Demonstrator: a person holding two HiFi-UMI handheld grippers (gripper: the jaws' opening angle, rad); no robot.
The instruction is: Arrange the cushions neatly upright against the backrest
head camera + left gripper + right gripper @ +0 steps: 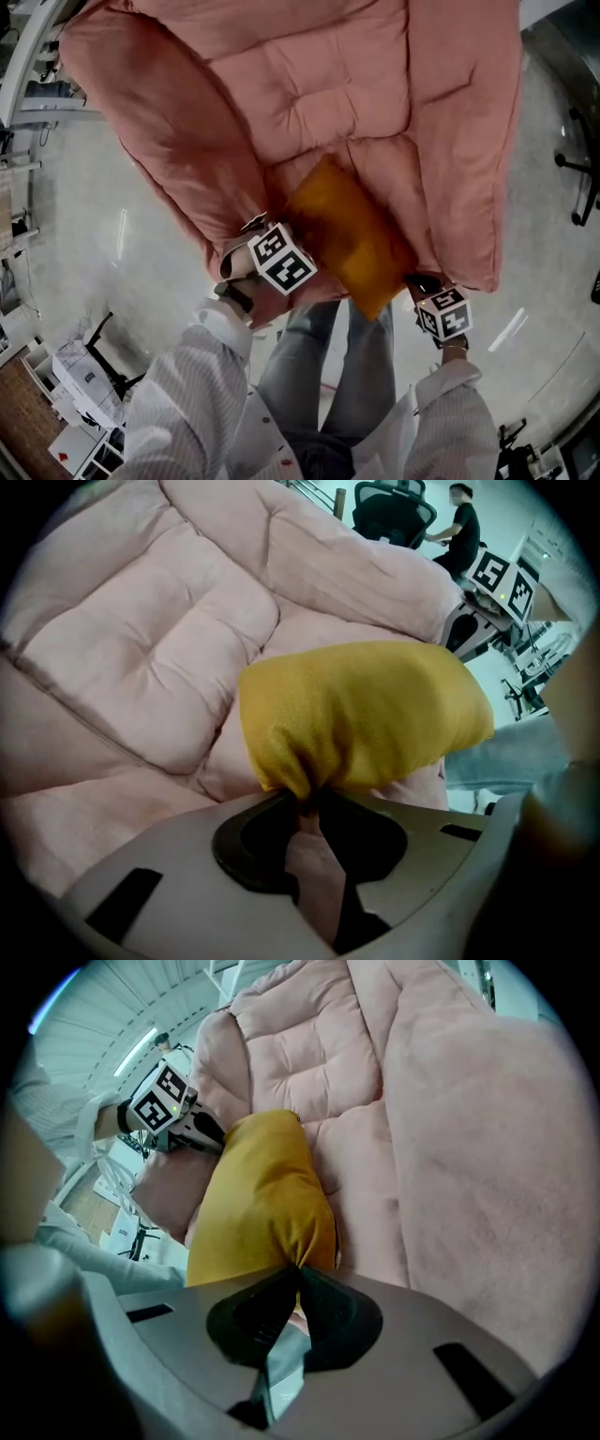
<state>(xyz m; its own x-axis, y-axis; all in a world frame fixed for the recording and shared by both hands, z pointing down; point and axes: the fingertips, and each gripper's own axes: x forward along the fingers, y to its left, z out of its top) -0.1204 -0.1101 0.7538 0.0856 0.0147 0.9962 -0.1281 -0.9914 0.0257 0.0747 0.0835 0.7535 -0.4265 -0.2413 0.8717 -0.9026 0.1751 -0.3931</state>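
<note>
My left tool [309, 803] pinches the mustard cushion [352, 234] at its eight o'clock corner, my right tool [298, 1274] at four o'clock. It lies at six o'clock on the pink armchair [309, 84], gripped at both ends for standing upright.

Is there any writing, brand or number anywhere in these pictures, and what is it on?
No words or numbers can be read.
Left gripper's marker cube: black-and-white square patterns only, no letters.
Right gripper's marker cube: the same.
Yellow cushion, pink armchair: no label visible.

Head view looks steeply down; both gripper views face the shared yellow cushion [352, 234] closely, from opposite ends.
</note>
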